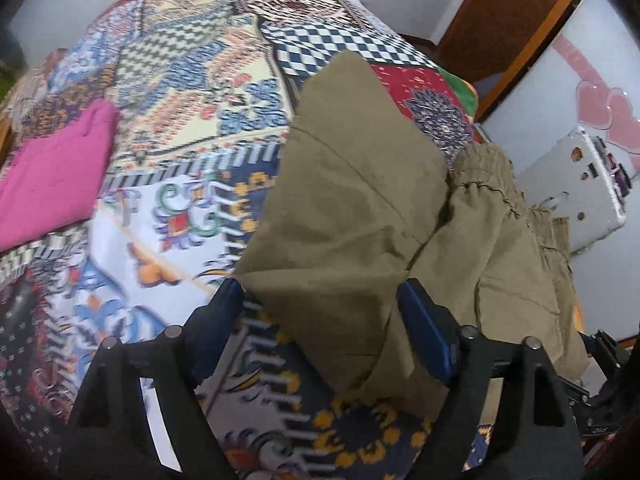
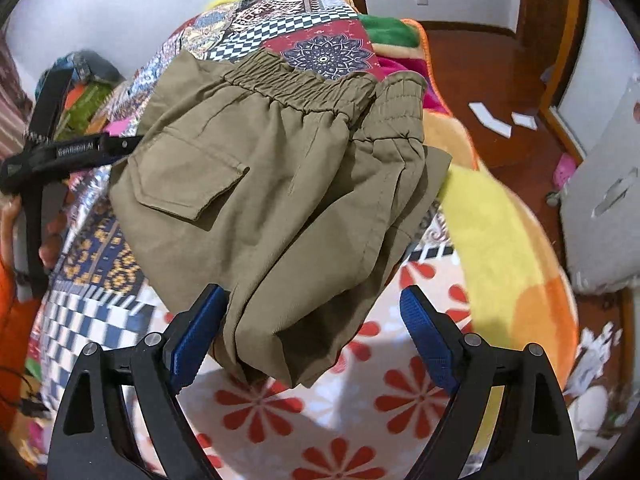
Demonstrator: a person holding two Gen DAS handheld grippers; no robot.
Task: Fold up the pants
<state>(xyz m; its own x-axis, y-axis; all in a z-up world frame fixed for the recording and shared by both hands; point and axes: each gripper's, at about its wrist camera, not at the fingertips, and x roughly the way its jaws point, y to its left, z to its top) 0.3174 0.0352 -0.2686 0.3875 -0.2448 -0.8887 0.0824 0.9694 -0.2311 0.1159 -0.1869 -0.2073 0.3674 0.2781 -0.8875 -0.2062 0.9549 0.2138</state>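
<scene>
We see the folded khaki cargo pants point(image 2: 280, 184) lying on the patchwork bedspread point(image 1: 180, 128). Our left gripper point(image 1: 320, 304) and right gripper point(image 2: 308, 316) both stand open, the cloth between their jaws unclamped.

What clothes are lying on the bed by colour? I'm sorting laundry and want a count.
Olive-khaki pants: 1
Pink folded garment: 1
Total: 2, both lying on the patterned bedspread. The pink one shows only in the left wrist view.
</scene>
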